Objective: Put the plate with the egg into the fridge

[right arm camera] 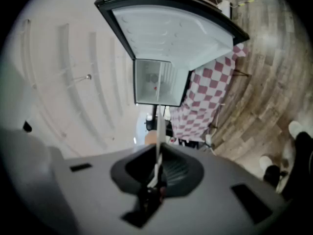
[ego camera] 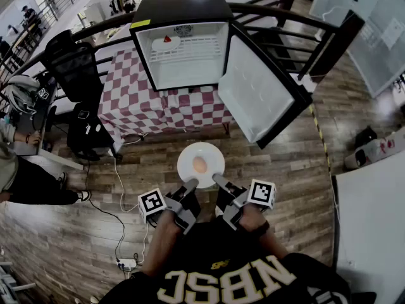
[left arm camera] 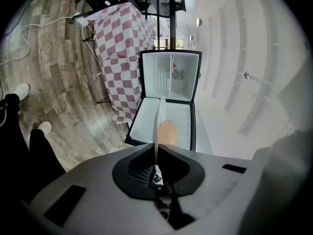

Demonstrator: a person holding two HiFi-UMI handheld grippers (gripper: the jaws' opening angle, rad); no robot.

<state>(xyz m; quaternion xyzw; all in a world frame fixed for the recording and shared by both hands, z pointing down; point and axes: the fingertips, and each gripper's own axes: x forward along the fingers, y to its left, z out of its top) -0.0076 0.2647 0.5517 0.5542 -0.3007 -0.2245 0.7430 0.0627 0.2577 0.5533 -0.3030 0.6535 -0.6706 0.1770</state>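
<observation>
A white plate (ego camera: 200, 163) carrying a brown egg (ego camera: 199, 164) is held in the air above the wooden floor, in front of the small open fridge (ego camera: 190, 52). My left gripper (ego camera: 190, 185) is shut on the plate's near-left rim, and my right gripper (ego camera: 217, 181) is shut on its near-right rim. In the left gripper view the plate (left arm camera: 157, 126) shows edge-on between the jaws, with the egg (left arm camera: 167, 131) beside it. The right gripper view has the same thin plate (right arm camera: 159, 131) edge-on and a blurred egg (right arm camera: 151, 138). The fridge door (ego camera: 256, 90) hangs wide open to the right.
The fridge stands on a table with a red-and-white checkered cloth (ego camera: 136, 100); a small red item (ego camera: 167, 38) lies on its wire shelf. A black chair (ego camera: 79, 68) and a seated person (ego camera: 19, 170) are at left. A cable and power strip (ego camera: 126, 263) lie on the floor.
</observation>
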